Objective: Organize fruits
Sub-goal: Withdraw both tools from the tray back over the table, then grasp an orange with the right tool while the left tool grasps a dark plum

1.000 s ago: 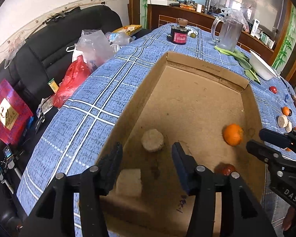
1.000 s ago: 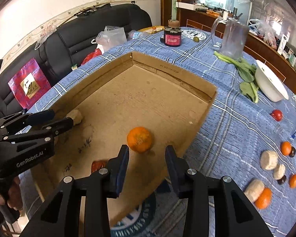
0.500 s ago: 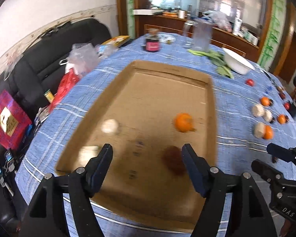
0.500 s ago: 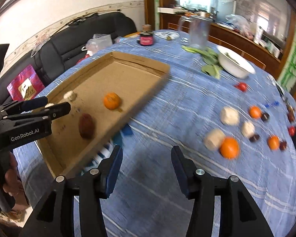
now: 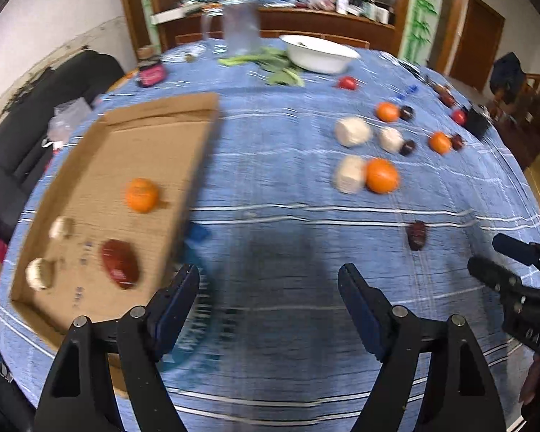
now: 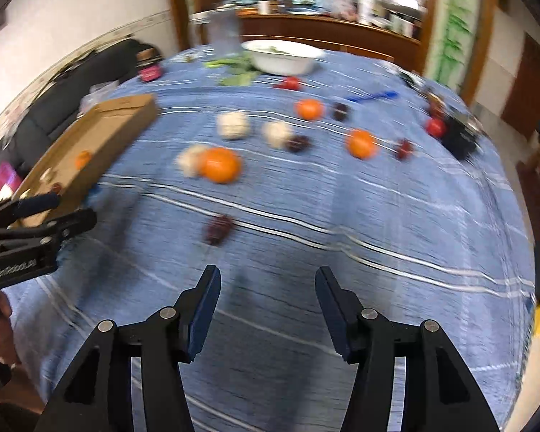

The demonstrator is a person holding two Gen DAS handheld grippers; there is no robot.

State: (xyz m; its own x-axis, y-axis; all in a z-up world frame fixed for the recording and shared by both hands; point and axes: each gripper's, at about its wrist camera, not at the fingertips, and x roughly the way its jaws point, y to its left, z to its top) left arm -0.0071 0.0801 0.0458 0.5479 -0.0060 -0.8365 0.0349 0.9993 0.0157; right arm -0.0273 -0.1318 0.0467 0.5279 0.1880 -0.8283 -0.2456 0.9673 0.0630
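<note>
Left gripper (image 5: 270,288) jaws opening over bare blue tablecloth (image 5: 288,216), nothing between them, right gripper (image 6: 266,291) likewise spreading and empty, cardboard tray (image 5: 154,136) holding an orange (image 5: 141,194), loose fruits (image 6: 221,164) scattered on the cloth ahead.

Legible text, one item:
- "GenRobot.AI", white lettering on black body of left gripper (image 6: 54,212), seen at left edge of right wrist view; slightly blurred.

Partly legible:
- White lettering on body of right gripper (image 5: 500,255), at right edge of left wrist view; too blurred to read.
- Dark handwritten marks on floor of cardboard box (image 5: 154,136); unreadable.
- Label on dark jar (image 5: 150,72), pink band; unreadable.
- Print on tablecloth (image 5: 288,194) under left gripper; smeared, unreadable.
</note>
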